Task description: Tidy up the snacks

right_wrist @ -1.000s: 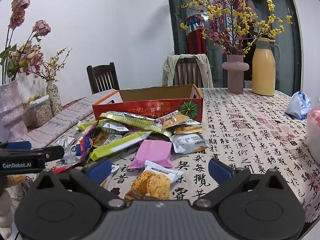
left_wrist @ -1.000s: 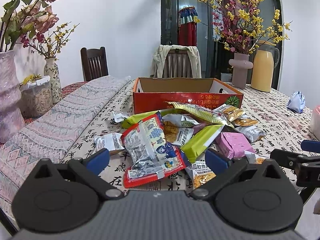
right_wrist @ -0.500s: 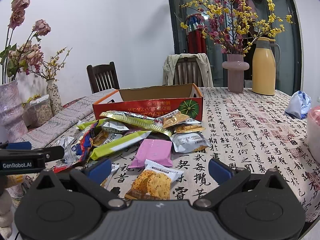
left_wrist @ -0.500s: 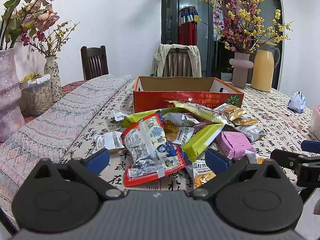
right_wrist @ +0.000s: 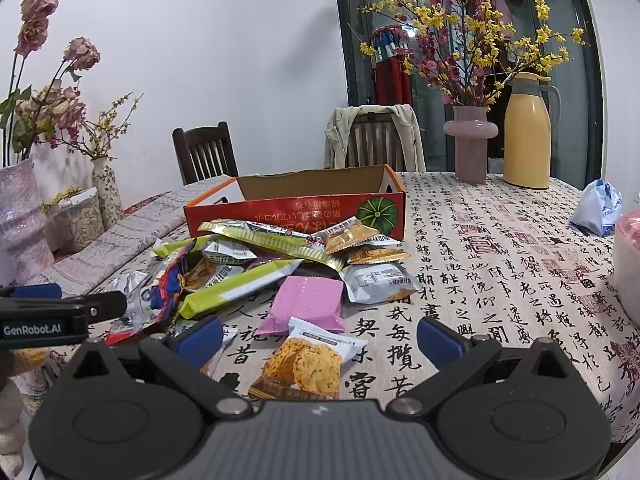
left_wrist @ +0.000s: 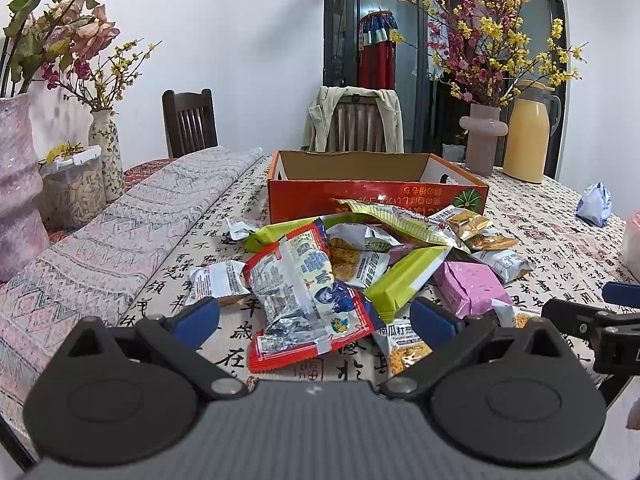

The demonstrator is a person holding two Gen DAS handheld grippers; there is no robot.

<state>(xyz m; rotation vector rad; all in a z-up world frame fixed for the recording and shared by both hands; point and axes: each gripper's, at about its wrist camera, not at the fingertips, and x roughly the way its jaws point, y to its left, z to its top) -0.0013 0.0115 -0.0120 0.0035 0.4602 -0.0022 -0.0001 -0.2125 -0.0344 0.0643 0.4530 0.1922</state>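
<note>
Snack pile (left_wrist: 360,264) heaped mid-surface against near wall of orange box (left_wrist: 376,196). Red packet (left_wrist: 308,296) dead ahead of left tool (left_wrist: 316,316), long axis pointing boxward; cracker packet (right_wrist: 308,360) before right tool (right_wrist: 320,334). Both tools spread apart, empty

Matt black plastic on the left tool (left_wrist: 314,316), with smooth blue pads (left_wrist: 196,316) at its tips, and the right tool (right_wrist: 320,332) shows the same dull finish. Cloth over the desk (right_wrist: 500,264), printed with characters, a soft weave with no shine. The box (left_wrist: 376,196) is cardboard, raw brown inside, glossy red print outside. Crinkled foil glints on the red snack bag (left_wrist: 308,292); the pink packet (right_wrist: 306,306) looks satin and smooth. The cracker packet (right_wrist: 308,360) is slick film. Behind, a glossy yellow jug (right_wrist: 527,130) and dark wooden chair (right_wrist: 204,152).
</note>
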